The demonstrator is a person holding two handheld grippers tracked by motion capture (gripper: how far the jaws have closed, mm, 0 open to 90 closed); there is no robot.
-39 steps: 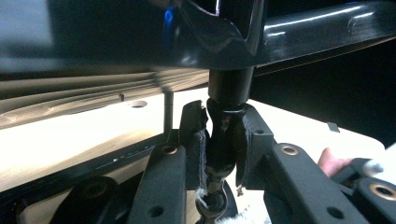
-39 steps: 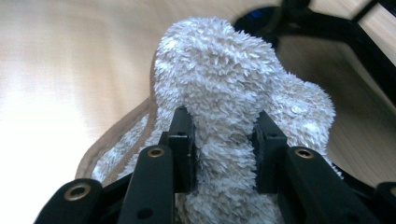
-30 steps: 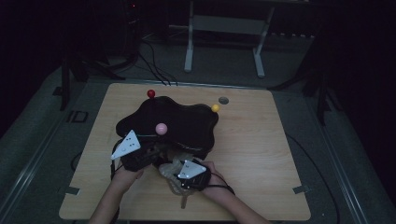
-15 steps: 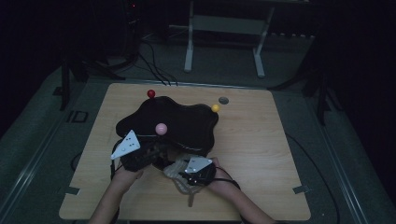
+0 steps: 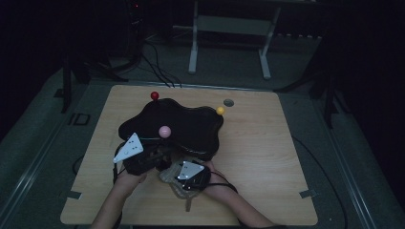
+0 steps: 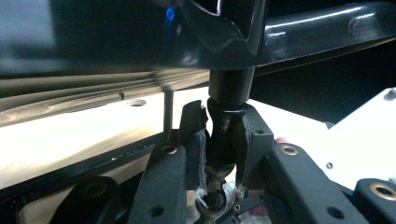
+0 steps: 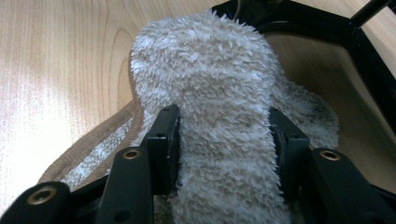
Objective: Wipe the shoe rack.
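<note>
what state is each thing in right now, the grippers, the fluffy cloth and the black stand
left gripper: shut on the black stand's post
right gripper: shut on the fluffy cloth, jaws have just been closing
fluffy cloth: bunched, on the table by the stand's near edge
black stand: on the table, held by its post

The high view is dim and underexposed: the room behind sinks into near-black, the wooden surface (image 5: pixel 267 157) is the one moderately lit area, and the glossy black tray (image 5: pixel 191 126) on it carries only faint sheen and little detail. The left gripper view is harsh in contrast, with the pale surface blown out to white at right, streaks of glare and a blue glint along the dark shiny edge overhead, and soft focus on the close fingers (image 6: pixel 198 140). The right gripper view is bright and evenly lit, the fluffy cloth (image 7: pixel 219 93) fairly crisp, a washed-out patch on the wood at left, and the nearest parts slightly blurred.
</note>
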